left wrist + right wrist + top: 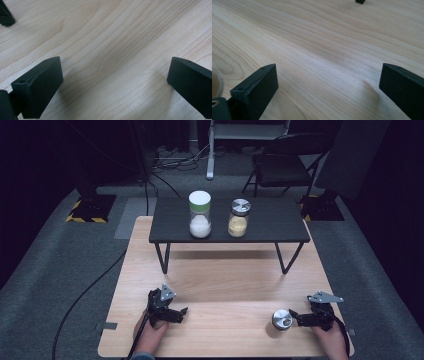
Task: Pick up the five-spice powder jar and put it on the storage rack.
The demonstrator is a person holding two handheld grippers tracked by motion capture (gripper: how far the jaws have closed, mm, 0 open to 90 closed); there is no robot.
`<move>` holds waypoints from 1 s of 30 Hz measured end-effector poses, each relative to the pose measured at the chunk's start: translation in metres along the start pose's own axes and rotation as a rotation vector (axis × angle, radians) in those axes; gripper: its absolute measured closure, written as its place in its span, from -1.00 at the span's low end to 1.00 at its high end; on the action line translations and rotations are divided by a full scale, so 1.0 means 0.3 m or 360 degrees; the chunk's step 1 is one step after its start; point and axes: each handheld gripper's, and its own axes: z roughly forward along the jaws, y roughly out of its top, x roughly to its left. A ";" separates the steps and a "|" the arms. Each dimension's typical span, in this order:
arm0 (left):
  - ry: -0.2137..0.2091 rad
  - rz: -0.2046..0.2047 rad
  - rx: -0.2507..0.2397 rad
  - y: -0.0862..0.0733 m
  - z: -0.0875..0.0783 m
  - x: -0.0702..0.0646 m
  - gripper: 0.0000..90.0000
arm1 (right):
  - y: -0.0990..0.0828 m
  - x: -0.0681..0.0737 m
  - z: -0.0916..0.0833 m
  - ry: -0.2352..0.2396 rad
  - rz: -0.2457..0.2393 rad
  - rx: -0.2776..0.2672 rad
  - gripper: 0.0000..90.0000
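A small jar with a shiny metal lid (282, 319) stands on the wooden table (230, 285), near the front edge on the right side. The right gripper (296, 316) sits just beside it, low on the wood. Its jaws are spread wide with nothing between them. The left gripper (181, 312) rests far off on the left side of the table, and its jaws are spread wide too, over bare wood. At the back stands a little black shelf (270, 222). On it are a jar with a white lid (200, 214) and a jar with a silver lid (239, 218), side by side.
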 end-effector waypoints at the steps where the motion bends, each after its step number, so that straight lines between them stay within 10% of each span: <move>1: -0.0001 0.0000 -0.0001 0.000 0.000 0.000 -0.99 | 0.001 0.000 -0.004 0.0001 0.0000 -0.0007 -0.96; 30: -0.0001 0.0000 -0.0001 0.000 0.000 0.000 -0.99 | 0.015 0.017 -0.171 0.0022 0.0035 -0.0312 -0.92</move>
